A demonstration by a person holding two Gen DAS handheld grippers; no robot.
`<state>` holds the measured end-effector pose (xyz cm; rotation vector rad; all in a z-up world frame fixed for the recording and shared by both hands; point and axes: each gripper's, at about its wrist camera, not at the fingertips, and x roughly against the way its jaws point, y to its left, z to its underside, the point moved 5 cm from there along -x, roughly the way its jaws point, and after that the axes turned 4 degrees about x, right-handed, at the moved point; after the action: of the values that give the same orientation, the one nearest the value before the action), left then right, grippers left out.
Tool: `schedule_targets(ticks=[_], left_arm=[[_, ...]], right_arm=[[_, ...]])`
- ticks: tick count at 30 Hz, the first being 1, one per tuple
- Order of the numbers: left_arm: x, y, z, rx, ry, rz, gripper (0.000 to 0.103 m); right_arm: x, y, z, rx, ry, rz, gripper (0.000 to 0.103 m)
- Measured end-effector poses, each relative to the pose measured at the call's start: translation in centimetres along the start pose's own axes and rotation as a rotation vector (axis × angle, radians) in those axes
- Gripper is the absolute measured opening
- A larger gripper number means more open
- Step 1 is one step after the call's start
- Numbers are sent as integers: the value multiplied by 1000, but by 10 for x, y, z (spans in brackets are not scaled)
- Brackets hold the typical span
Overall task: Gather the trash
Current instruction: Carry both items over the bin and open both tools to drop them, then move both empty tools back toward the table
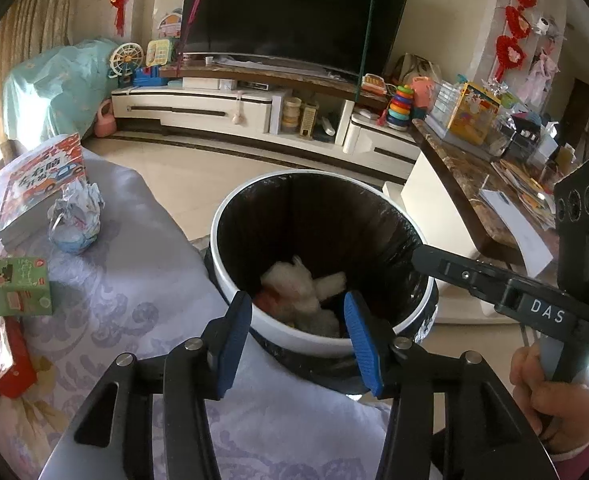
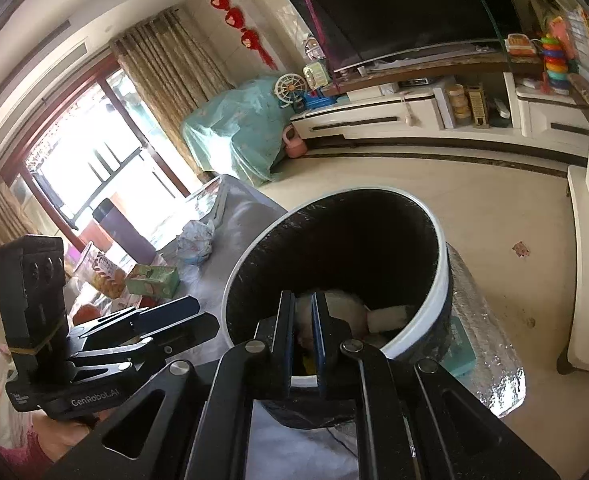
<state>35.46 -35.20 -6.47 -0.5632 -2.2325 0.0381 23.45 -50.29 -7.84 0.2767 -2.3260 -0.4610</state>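
The crumpled paper ball [image 1: 76, 216], judged light and crushable, lay on the tabletop [image 1: 142, 292] far left of the wide-open left tool [image 1: 298, 332], best pinched across its middle.

Daylit room, strong fisheye bending
Glare is blown out at the tall red-framed window [image 2: 82, 172]; corners are vignetted black, white tissue scraps [image 1: 302, 288] blurred

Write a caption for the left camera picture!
Open left gripper over the bin, crumpled paper waiting on the table.
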Motion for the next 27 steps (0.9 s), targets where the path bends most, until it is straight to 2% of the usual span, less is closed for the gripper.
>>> schedule_targets(ticks=[2, 4, 8, 9, 12, 13, 17, 18, 19, 27], left_arm=[[3, 2, 6, 7, -1, -4, 48], [7, 5, 11, 18, -3, -9, 53], [21, 13, 28, 45, -11, -29, 59], [24, 15, 33, 54, -11, -33, 59], [36, 25, 47, 87, -11, -42, 61], [39, 28, 50, 97, -11, -46, 62], [56, 41, 66, 155, -18, -61, 63], [60, 44, 70, 167, -20, -64, 63], [64, 48, 72, 175, -22, -65, 63], [104, 72, 103, 238, -51, -117, 69]], right_arm=[[2, 0, 2, -4, 0, 1, 9], [3, 1, 2, -4, 0, -1, 13], [4, 11, 8, 2, 7, -19, 14], [3, 13, 9, 1, 9, -22, 19], [3, 22, 14, 1, 12, -26, 52], [3, 24, 15, 4, 11, -27, 59], [1, 38, 22, 21, 20, -33, 74], [1, 41, 23, 20, 22, -39, 81], [1, 44, 25, 17, 24, -45, 85], [-3, 66, 35, 16, 37, -63, 93]])
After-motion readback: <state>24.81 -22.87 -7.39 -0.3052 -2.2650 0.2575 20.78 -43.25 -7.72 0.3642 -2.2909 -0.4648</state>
